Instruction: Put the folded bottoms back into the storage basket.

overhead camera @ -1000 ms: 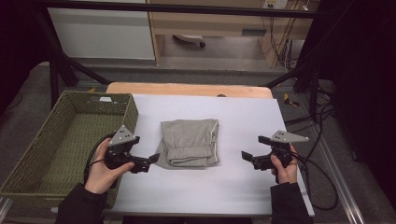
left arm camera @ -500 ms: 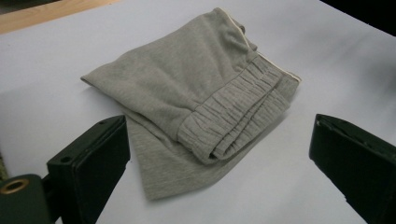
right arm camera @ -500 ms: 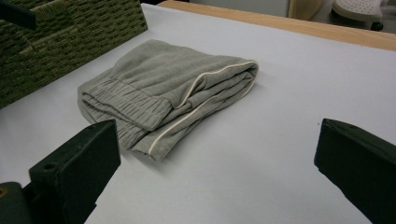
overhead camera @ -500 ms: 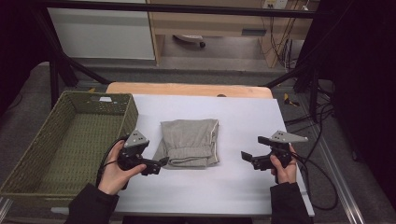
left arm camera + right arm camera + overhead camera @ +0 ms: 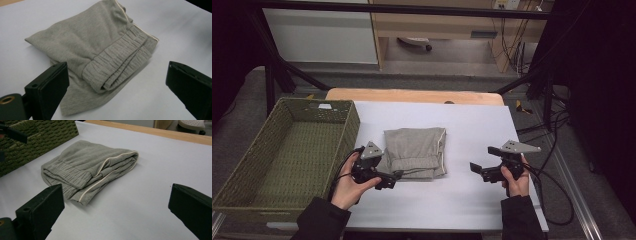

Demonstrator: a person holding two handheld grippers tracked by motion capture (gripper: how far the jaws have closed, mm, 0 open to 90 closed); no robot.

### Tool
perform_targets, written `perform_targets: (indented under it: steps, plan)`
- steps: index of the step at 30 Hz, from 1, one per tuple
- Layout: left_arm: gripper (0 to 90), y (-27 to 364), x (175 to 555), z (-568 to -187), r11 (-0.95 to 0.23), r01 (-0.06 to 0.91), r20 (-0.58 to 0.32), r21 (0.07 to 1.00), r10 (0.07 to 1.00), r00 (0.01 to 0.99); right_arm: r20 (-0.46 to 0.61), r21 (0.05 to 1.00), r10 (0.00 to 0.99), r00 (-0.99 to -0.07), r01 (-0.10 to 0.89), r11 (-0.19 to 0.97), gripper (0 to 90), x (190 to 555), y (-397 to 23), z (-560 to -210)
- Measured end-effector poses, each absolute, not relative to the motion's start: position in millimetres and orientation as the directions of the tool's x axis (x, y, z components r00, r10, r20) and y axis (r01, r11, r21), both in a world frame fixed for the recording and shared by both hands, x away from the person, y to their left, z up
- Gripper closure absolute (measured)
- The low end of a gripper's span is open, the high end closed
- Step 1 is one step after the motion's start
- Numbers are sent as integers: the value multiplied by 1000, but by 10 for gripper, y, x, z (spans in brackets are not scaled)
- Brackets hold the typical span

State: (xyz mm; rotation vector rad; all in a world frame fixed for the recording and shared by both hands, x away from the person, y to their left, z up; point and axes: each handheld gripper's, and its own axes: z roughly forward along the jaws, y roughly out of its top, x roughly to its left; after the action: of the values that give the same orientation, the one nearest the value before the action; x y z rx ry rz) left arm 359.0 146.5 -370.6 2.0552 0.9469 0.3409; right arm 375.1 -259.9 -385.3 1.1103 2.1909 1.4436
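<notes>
A folded grey garment [image 5: 87, 168] lies on the white table [image 5: 155, 180], just right of the woven basket [image 5: 37, 137]. The right gripper [image 5: 115, 210] hangs with jaws wide apart, near the garment.

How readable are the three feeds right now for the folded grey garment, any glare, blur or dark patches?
High view: dim and soft, dark surroundings, no glare on the white table; folded grey garment readable. Left gripper view: garment sharp, ribbing clear, near jaws slightly soft, soft shadow under the fold. Right gripper view: garment in focus, even light, woven basket darker.
</notes>
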Motion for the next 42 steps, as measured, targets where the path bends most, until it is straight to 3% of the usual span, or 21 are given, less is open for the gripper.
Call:
perform_targets:
  steps: [17,42]
  plan:
    - [45,1197,3791,-3743,-365,518,-94,773,742,664,163,875,730,-664,439,204,9,3746,-2593,-3851]
    - [45,1287,4438,-4023,-288,615,-132,734,828,545,157,872,731,-664,441,213,9,3752,-2579,-3863]
